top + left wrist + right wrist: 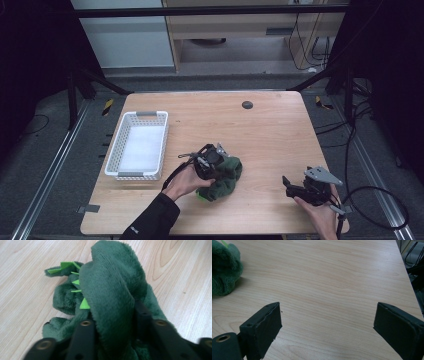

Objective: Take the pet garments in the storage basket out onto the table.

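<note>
A dark green plush toy (227,175) with light green spikes lies crumpled on the wooden table (270,135), front of centre. My left gripper (212,160) sits on its left side, held by a hand in a dark sleeve. In the left gripper view a thick fold of the toy (112,277) stands between the two black jaws of my left gripper (113,312) and fills the gap, with both jaws against it. My right gripper (290,187) rests low near the front right corner. Its jaws stand wide apart over bare wood (327,317), with the toy (224,270) off to the left.
A white slatted basket (117,145) stands at the table's left side with nothing in it. A small black disc (247,104) sits in the tabletop near the far edge. Cables trail on the floor to the right of the table.
</note>
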`<state>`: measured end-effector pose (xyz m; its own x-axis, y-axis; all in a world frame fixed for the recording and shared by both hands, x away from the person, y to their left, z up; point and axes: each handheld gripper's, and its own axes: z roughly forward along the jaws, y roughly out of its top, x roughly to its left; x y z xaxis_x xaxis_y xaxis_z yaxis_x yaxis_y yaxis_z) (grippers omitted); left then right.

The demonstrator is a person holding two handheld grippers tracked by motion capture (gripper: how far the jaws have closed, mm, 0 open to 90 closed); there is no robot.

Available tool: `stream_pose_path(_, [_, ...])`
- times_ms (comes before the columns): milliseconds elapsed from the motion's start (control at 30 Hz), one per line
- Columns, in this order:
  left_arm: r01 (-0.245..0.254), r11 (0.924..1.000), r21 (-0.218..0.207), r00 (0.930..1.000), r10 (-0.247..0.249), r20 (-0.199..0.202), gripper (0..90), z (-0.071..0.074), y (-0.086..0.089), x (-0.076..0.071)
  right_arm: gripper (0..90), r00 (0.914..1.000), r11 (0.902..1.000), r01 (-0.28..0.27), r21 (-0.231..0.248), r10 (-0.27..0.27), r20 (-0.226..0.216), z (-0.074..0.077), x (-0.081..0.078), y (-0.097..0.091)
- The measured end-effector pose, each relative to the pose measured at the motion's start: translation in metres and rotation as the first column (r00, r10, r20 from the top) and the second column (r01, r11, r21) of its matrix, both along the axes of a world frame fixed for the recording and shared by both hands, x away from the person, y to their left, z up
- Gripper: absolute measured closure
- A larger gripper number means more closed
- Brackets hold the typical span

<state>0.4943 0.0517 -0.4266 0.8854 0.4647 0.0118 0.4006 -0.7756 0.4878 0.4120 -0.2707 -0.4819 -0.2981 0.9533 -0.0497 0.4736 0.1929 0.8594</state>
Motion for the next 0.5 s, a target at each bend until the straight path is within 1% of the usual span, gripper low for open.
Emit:
stream_pose_path(33, [-0.002, 0.9999, 0.01, 1.0, 0.002, 0.008, 60.9, 0.0, 0.0, 0.0, 7.6, 1.0, 1.0, -0.001, -0.005, 0.001, -0.001, 0.0, 0.0, 0.0])
stream_pose_path(100, [-0.008, 0.9998, 0.017, 0.9999, 0.007, 0.009, 52.3, -0.002, 0.0, 0.0, 7.5, 1.0, 1.0, -0.001, -0.005, 0.001, 0.0, 0.0, 0.0, 0.0])
stream_pose_path(233, [-0.017, 0.9999, 0.0, 0.9994, 0.017, 0.031, 37.3, 0.0, 0.004, 0.0, 7.4, 1.0, 1.0, -0.001, -0.005, 0.001, -0.003, -0.001, 0.0, 0.0])
stream_pose_path(333, [-0.023, 0.9996, -0.014, 0.9987, 0.024, 0.045, 31.0, 0.005, 0.008, -0.001, 7.3, 1.0, 1.0, 0.002, -0.003, -0.002, -0.003, 0.0, 0.0, 0.0])
stream_pose_path(400, [-0.023, 0.9991, -0.037, 0.9982, 0.025, 0.055, 27.4, 0.01, 0.011, -0.002, 7.2, 1.0, 1.0, 0.004, -0.003, -0.004, -0.003, 0.0, 0.0, -0.001])
stream_pose_path(500, [-0.023, 0.9969, -0.076, 0.9963, 0.029, 0.08, 23.1, 0.018, 0.017, -0.005, 7.1, 1.0, 1.0, 0.007, -0.004, -0.007, -0.003, 0.0, 0.0, -0.001])
